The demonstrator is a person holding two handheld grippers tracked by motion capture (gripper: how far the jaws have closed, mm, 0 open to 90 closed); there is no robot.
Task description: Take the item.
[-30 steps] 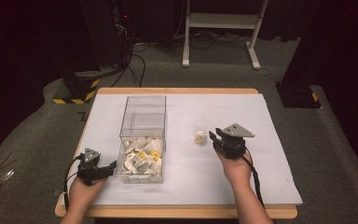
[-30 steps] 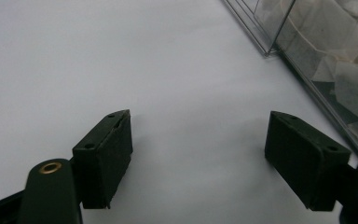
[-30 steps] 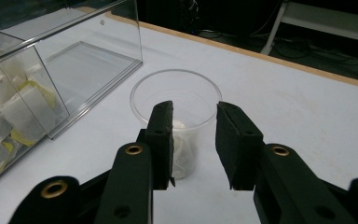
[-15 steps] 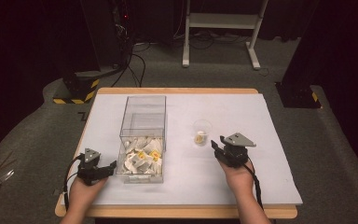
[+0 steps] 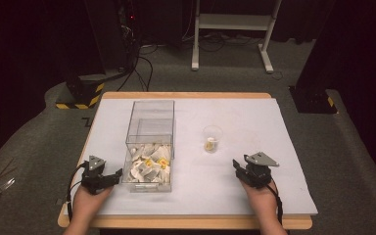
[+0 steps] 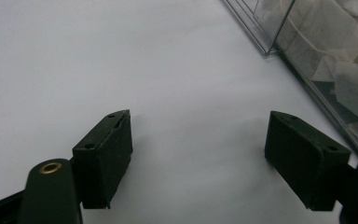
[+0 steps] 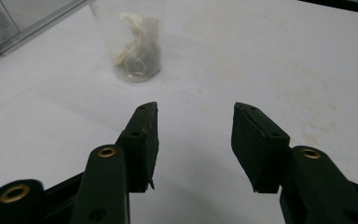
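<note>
Gripping nothing, our left gripper (image 5: 111, 175) is resting on the white table cover (image 5: 254, 122) with its jaws spread wide, just beside the near left corner of the clear plastic box (image 5: 149, 142) that is holding tea bags (image 5: 149, 165). Further right, the small clear cup (image 5: 212, 138) is standing upright with a tea bag inside. Our right gripper (image 5: 236, 169) is sitting near it, short of touching, its empty jaws having just been opening.
</note>
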